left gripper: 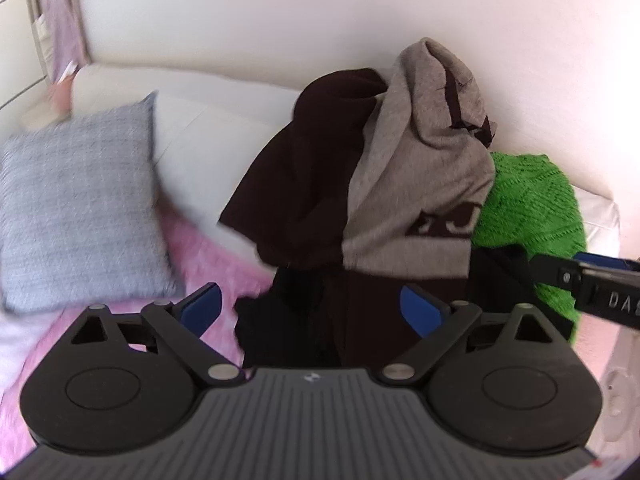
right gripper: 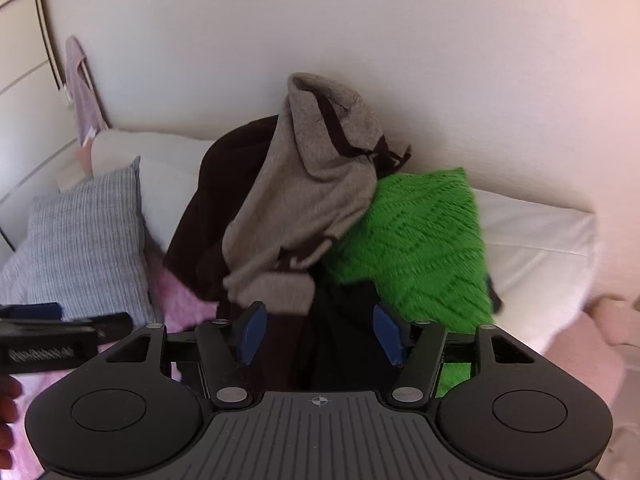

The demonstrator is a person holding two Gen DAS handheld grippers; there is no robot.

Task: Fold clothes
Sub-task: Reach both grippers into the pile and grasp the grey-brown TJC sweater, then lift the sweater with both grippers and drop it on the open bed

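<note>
My left gripper (left gripper: 310,310) has its blue-padded fingers (left gripper: 202,308) spread wide with nothing between them. My right gripper (right gripper: 318,332) has its fingers (right gripper: 252,330) part-way apart; dark cloth lies in the gap, but the pads do not press on it, so I hold nothing yet.

The clothes sit heaped on the bed against the white wall (right gripper: 360,40): a grey knit sweater with dark brown lettering (left gripper: 420,168) is draped over the top, a dark brown garment (left gripper: 296,176) slumps down the left side, and black fabric (left gripper: 280,320) spills out at the foot of the pile, just ahead of both grippers. A bright green knitted cushion (right gripper: 420,240) leans against the heap on the right, and a grey-blue woven pillow (left gripper: 80,208) lies well to the left on the pink fuzzy blanket (left gripper: 224,264).

What worries me is the tangle. I judge that if I pinch into the dark mass at the bottom, I may catch two layers at once, brown and black together, since they are hard to tell apart here. Pulling from the bottom could also drag the grey sweater down and topple the pile onto the blanket, or tip the green cushion over. My two grippers are close side by side, so they could knock each other or grab the same fold. Thick knit may slip from a shallow pinch.
</note>
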